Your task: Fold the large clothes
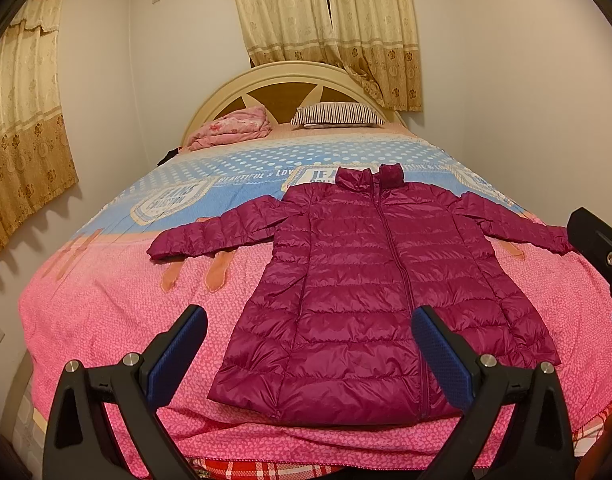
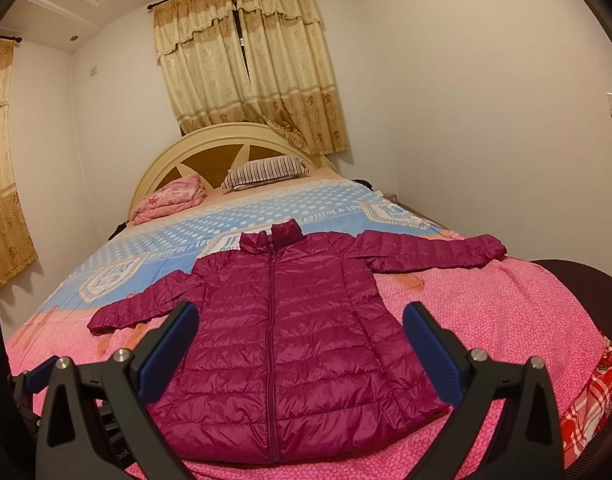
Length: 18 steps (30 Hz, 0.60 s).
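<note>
A magenta quilted puffer jacket point(image 1: 358, 280) lies flat and zipped on the bed, front up, collar toward the headboard, both sleeves spread out to the sides. It also shows in the right wrist view point(image 2: 281, 344). My left gripper point(image 1: 310, 356) is open and empty, held above the jacket's hem near the foot of the bed. My right gripper point(image 2: 299, 350) is open and empty, also held above the hem. Part of the right gripper point(image 1: 602, 252) shows at the right edge of the left wrist view.
The bed has a pink and blue patterned cover point(image 1: 105, 312). A striped pillow point(image 1: 338, 115) and a folded pink blanket point(image 1: 233, 130) lie by the rounded headboard point(image 1: 281, 80). Walls and curtains point(image 1: 326, 20) close in the bed; a dark rounded object point(image 2: 586, 292) is at right.
</note>
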Available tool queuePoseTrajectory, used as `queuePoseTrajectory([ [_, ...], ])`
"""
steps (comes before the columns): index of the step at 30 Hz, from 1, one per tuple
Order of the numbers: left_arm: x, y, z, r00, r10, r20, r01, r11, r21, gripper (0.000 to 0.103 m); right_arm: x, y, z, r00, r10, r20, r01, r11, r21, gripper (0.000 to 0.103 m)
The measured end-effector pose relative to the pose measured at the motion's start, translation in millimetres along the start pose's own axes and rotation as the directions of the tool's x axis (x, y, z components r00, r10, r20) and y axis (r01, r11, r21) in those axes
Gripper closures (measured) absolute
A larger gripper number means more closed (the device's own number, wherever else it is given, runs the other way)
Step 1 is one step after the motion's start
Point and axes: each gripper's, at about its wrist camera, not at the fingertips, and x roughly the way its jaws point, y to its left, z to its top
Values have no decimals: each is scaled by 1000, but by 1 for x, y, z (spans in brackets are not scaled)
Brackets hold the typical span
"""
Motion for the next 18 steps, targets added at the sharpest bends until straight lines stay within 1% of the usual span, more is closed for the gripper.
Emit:
queuePoseTrajectory([
  [7,0,0,0,1000,-2,-3,2,1000,-1,1,1,0,0,1000,0,-1,0,1000,-1,0],
  [13,5,-5,-4,1000,-15,-22,15,1000,-3,1,0,1,-1,1000,4,-9,-4,1000,1,0],
  [18,25,-3,-7,996,-61,-69,61,998,-9,1,9,-3,-8,999,-7,-33,8,1000,20,0],
])
